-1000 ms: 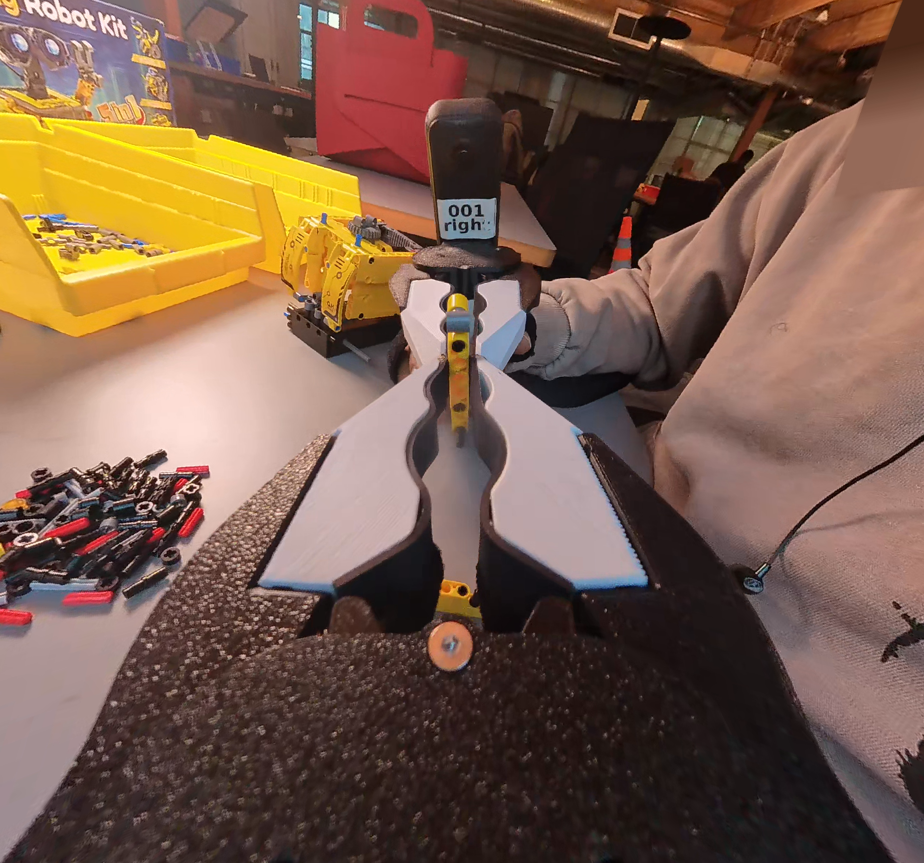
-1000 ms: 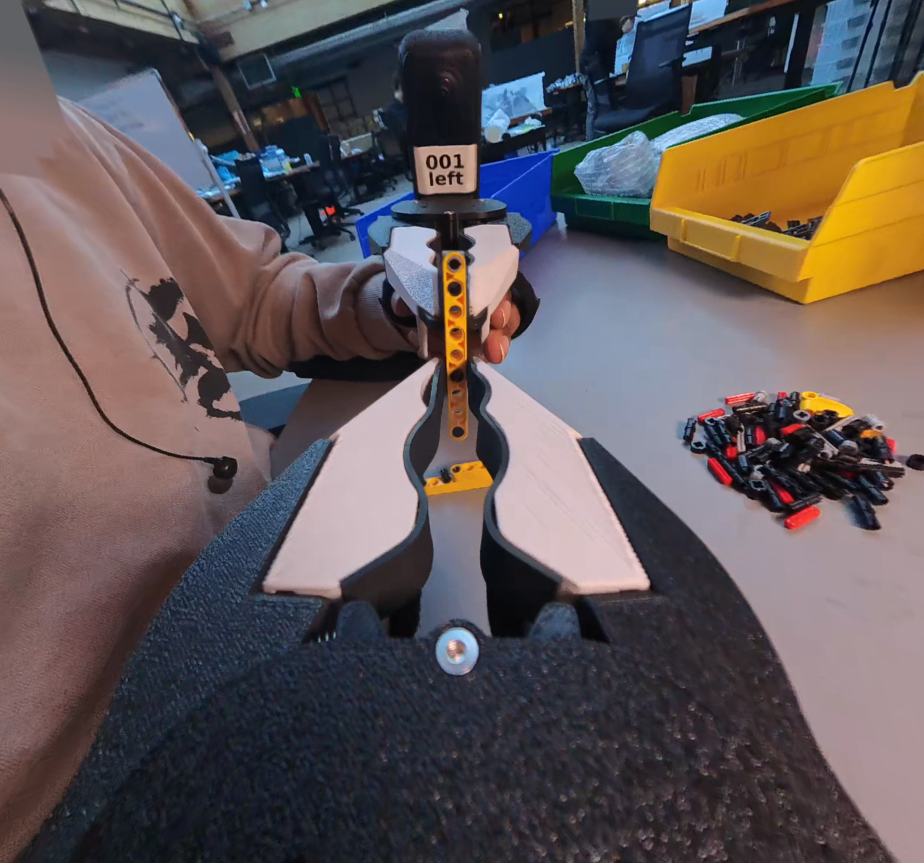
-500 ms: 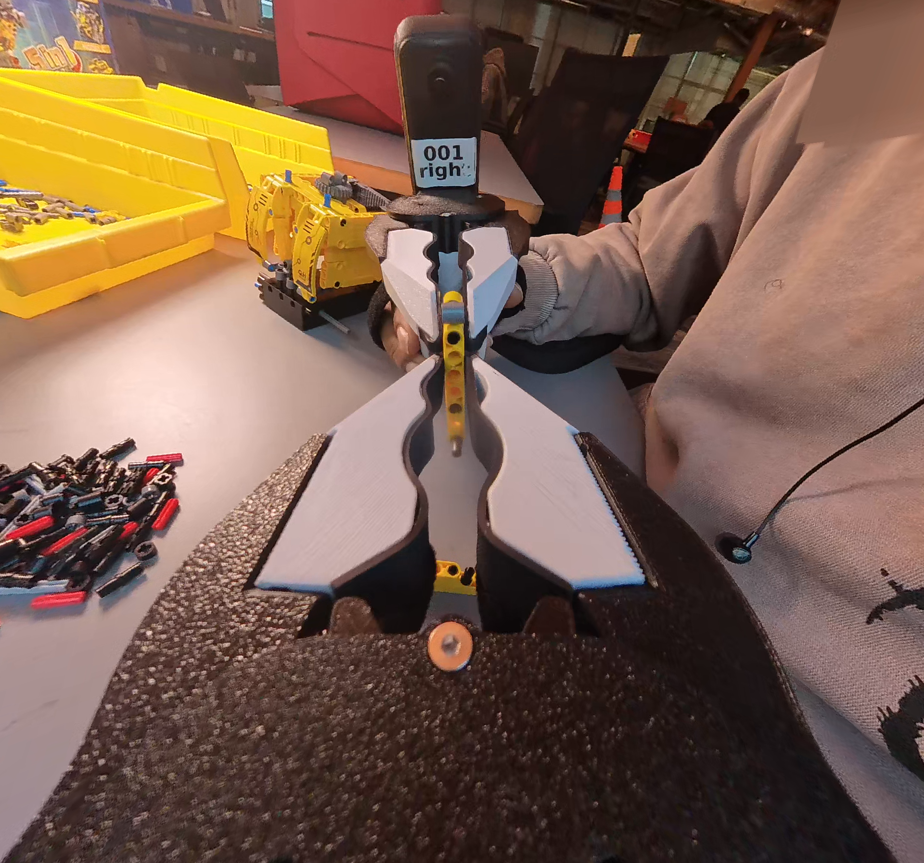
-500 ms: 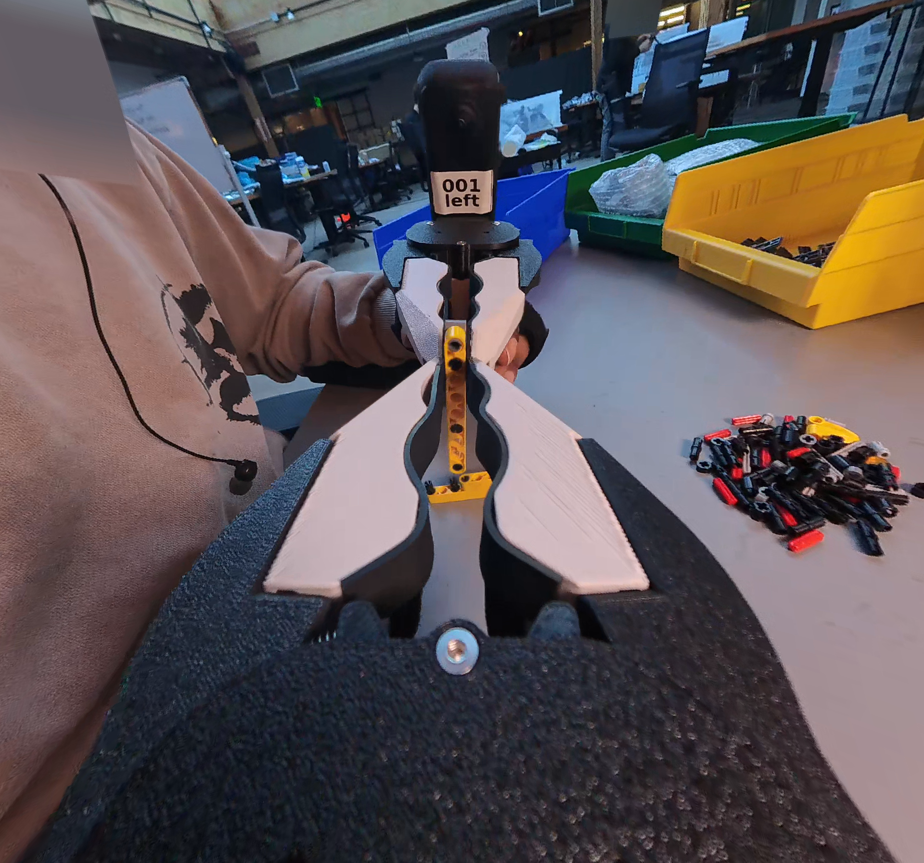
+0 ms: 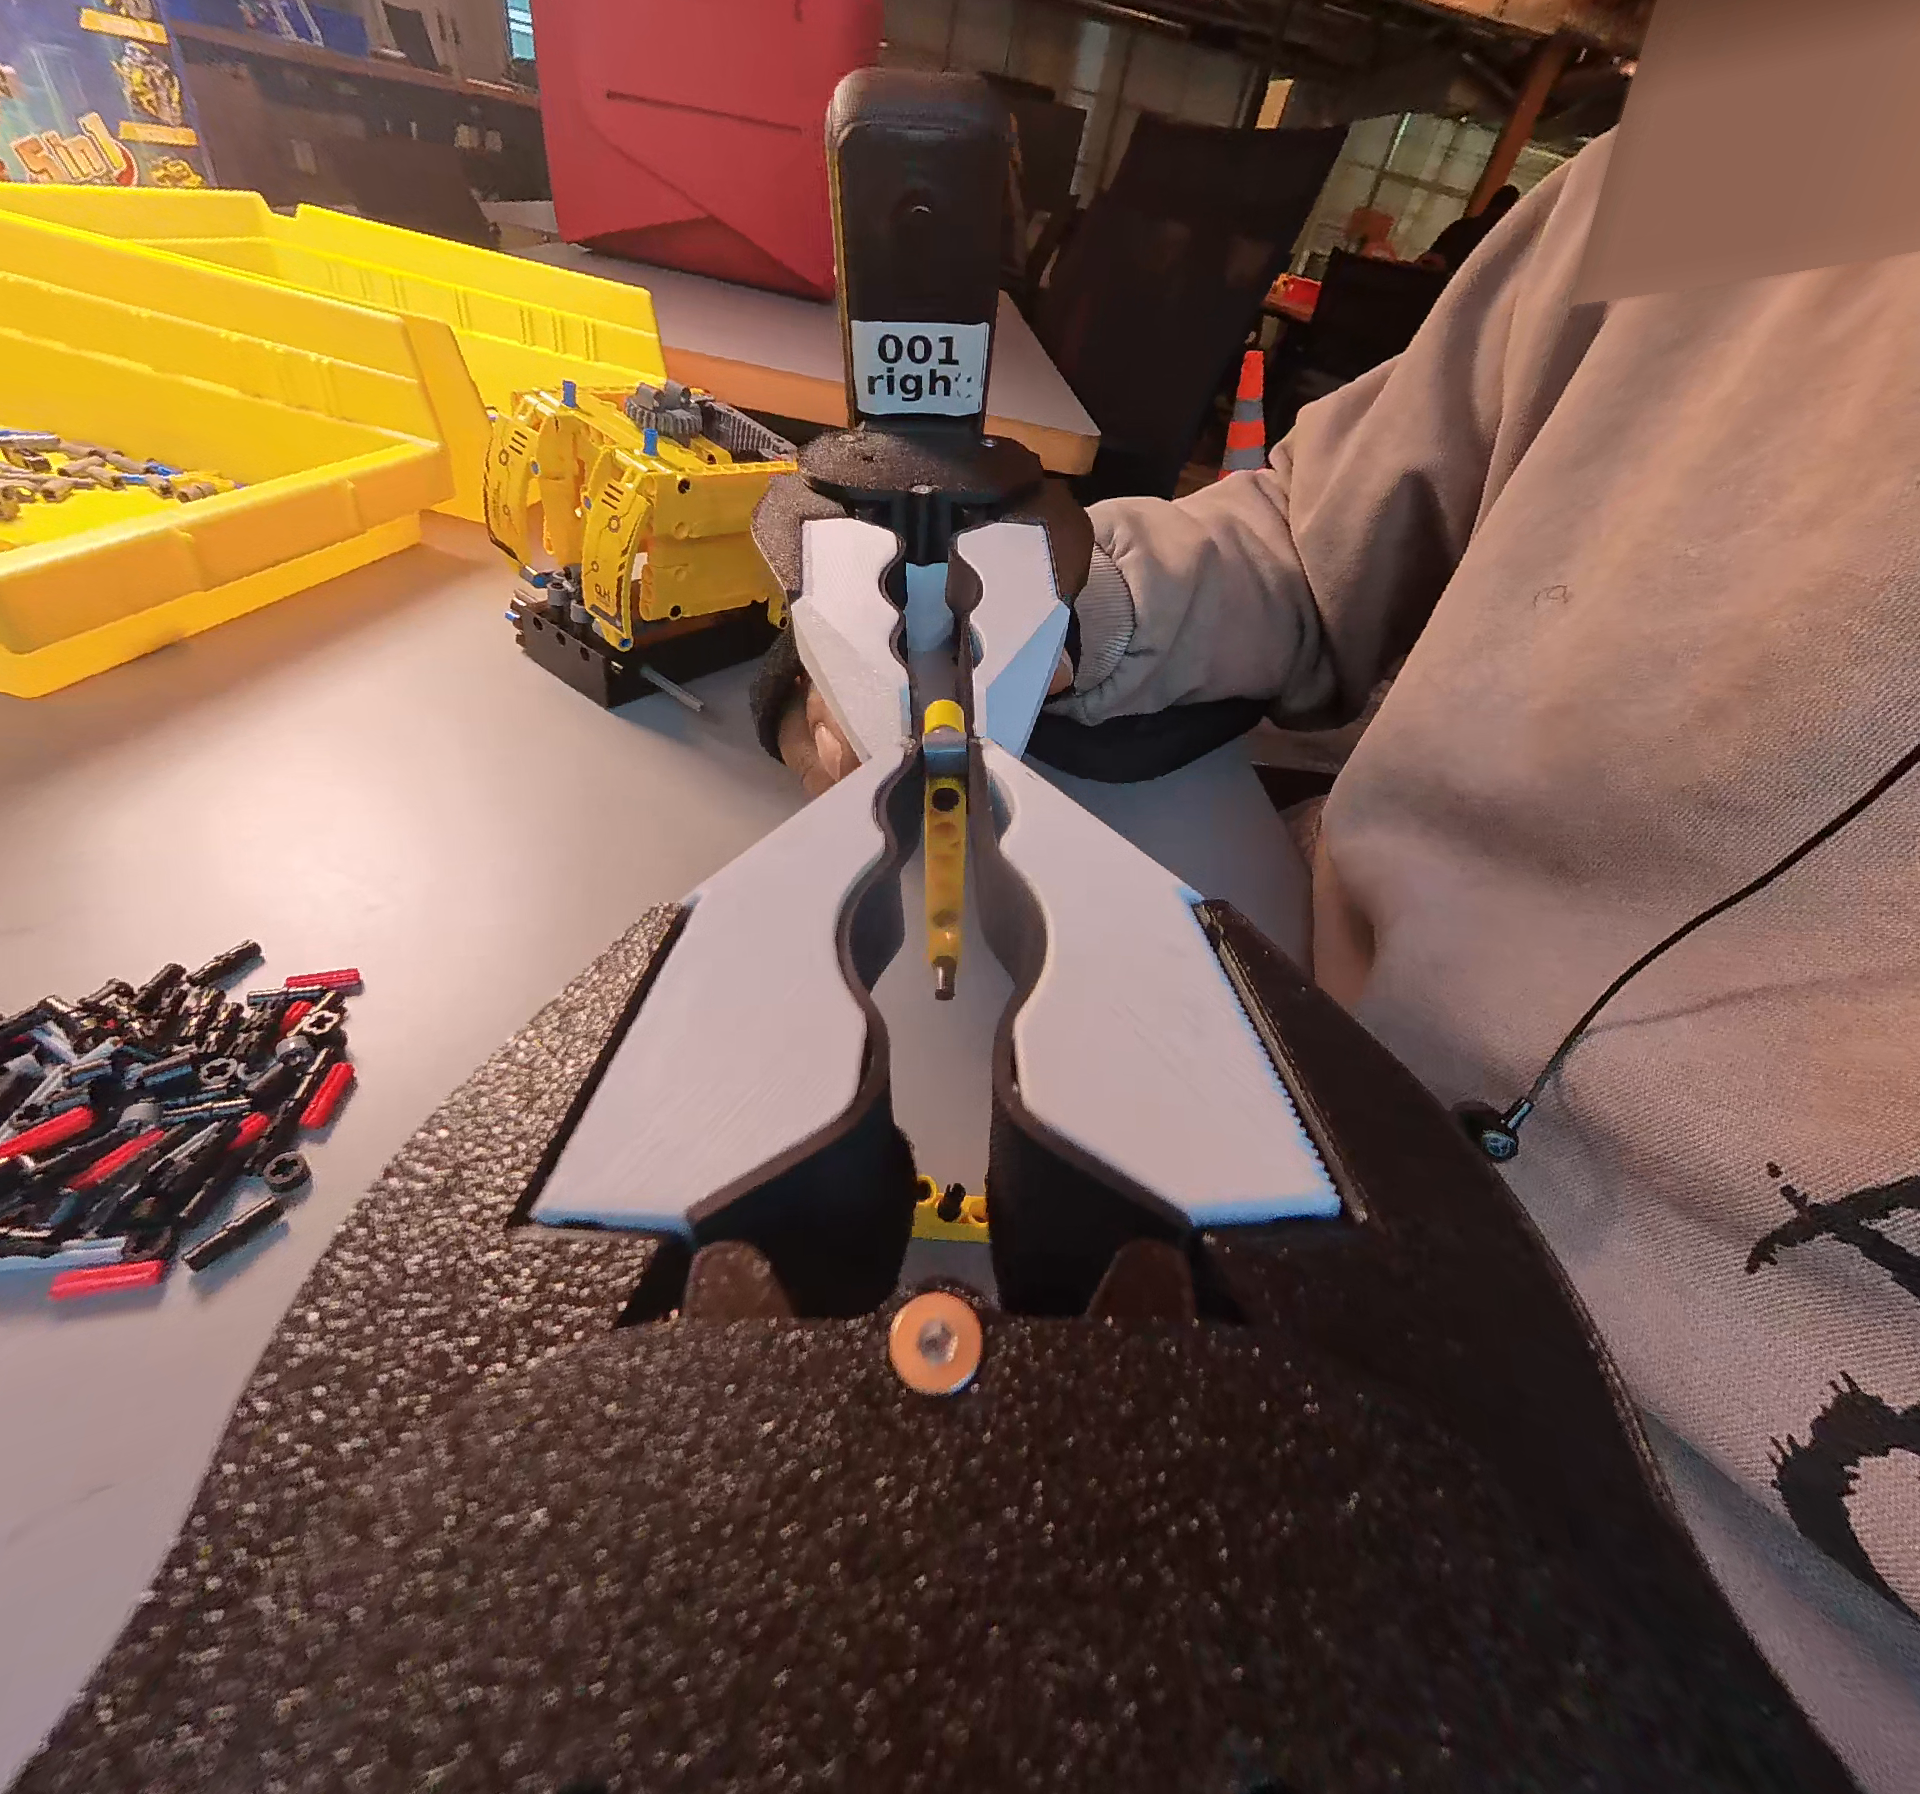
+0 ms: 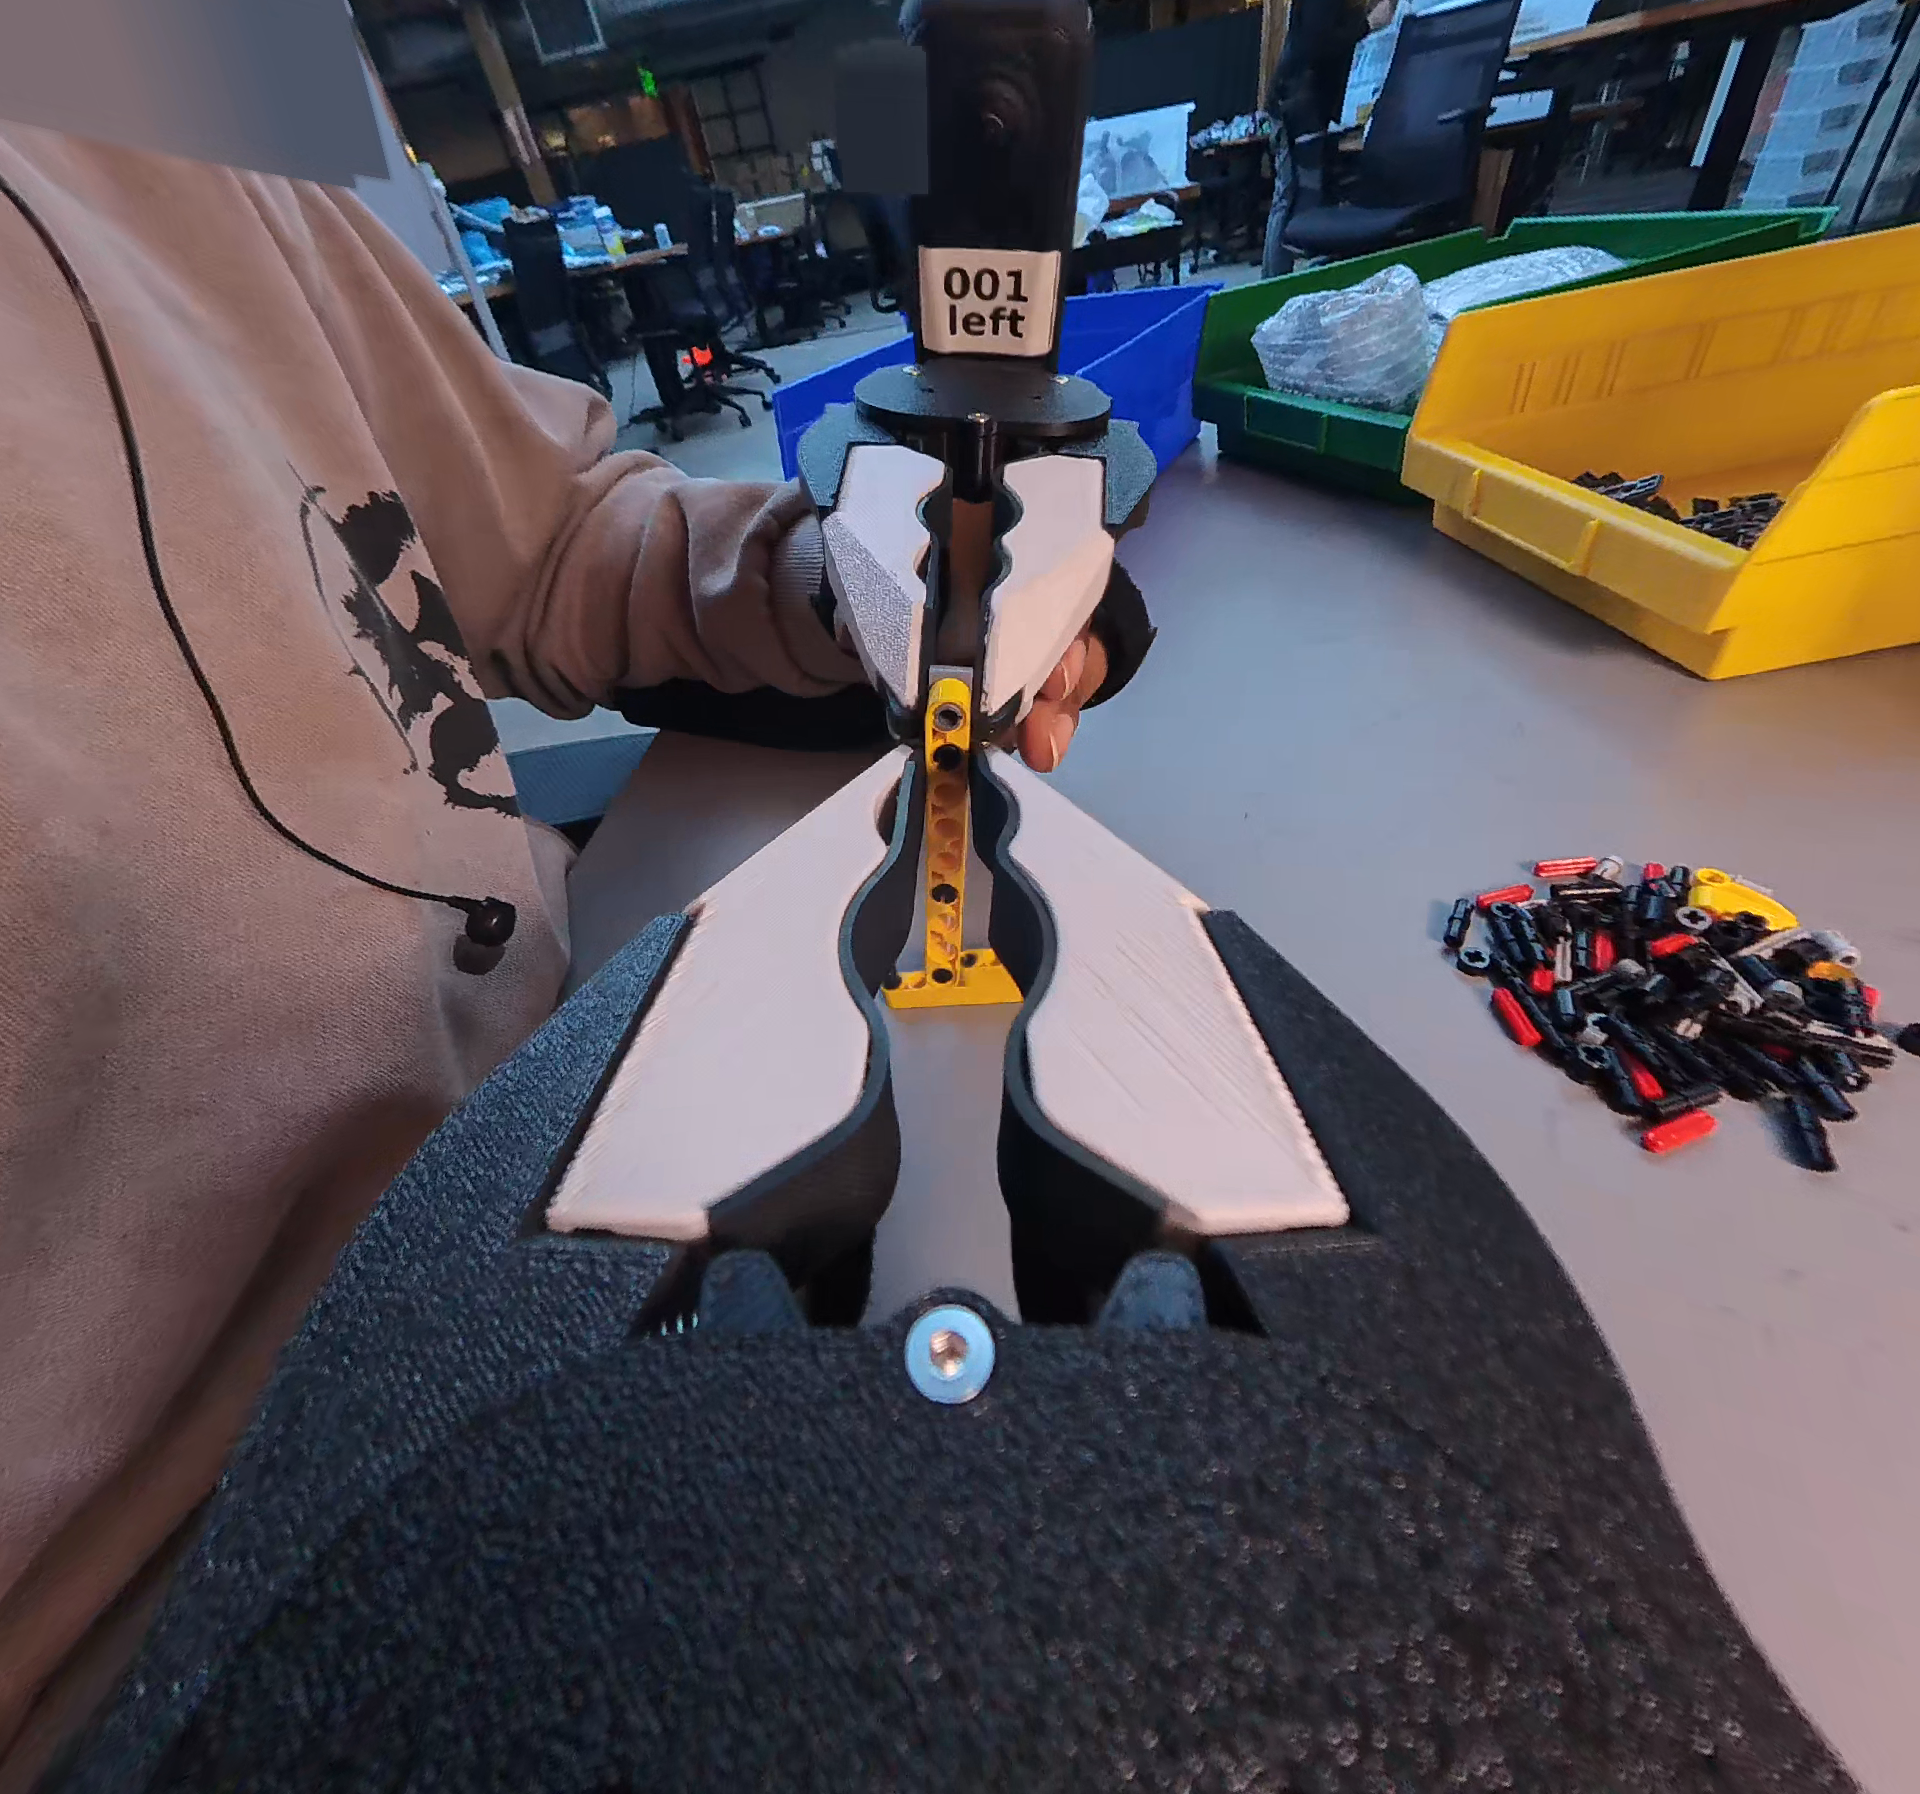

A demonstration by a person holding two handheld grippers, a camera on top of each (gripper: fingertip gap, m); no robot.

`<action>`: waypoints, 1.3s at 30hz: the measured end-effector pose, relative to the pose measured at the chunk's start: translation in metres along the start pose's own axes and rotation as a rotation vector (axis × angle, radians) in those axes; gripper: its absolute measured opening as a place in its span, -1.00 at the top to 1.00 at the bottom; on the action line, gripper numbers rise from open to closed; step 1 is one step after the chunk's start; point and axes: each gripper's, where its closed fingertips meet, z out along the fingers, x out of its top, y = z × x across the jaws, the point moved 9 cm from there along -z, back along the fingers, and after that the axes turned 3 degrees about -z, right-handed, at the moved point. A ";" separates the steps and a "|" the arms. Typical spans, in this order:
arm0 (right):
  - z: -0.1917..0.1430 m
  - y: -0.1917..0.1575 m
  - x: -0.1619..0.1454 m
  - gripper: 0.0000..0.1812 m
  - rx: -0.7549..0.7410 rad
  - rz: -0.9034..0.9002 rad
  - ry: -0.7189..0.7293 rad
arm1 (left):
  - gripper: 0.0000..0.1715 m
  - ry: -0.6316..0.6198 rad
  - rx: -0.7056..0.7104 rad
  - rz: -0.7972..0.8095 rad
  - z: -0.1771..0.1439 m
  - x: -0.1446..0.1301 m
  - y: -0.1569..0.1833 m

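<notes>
Plainly saw the left gripper (image 5: 945, 783) and right gripper (image 6: 948, 773) tip to tip, each narrowed and clamped on the top end of one yellow beam (image 6: 948, 861). Found the beam hanging between the two pairs of fingers, above the table (image 5: 395, 809), holes facing the right wrist view, a short foot at its lower end. Could not tell whether that foot touched the table. Noted a pile of black and red pins (image 5: 156, 1100) on the table, well apart from both grippers. Spotted a yellow model (image 5: 623, 518) near the right gripper, just beside yellow bins (image 5: 208, 549).
</notes>
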 end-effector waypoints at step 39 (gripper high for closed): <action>-0.005 -0.002 0.008 0.94 -0.026 -0.050 0.058 | 0.92 -0.078 0.041 0.003 -0.004 0.000 0.002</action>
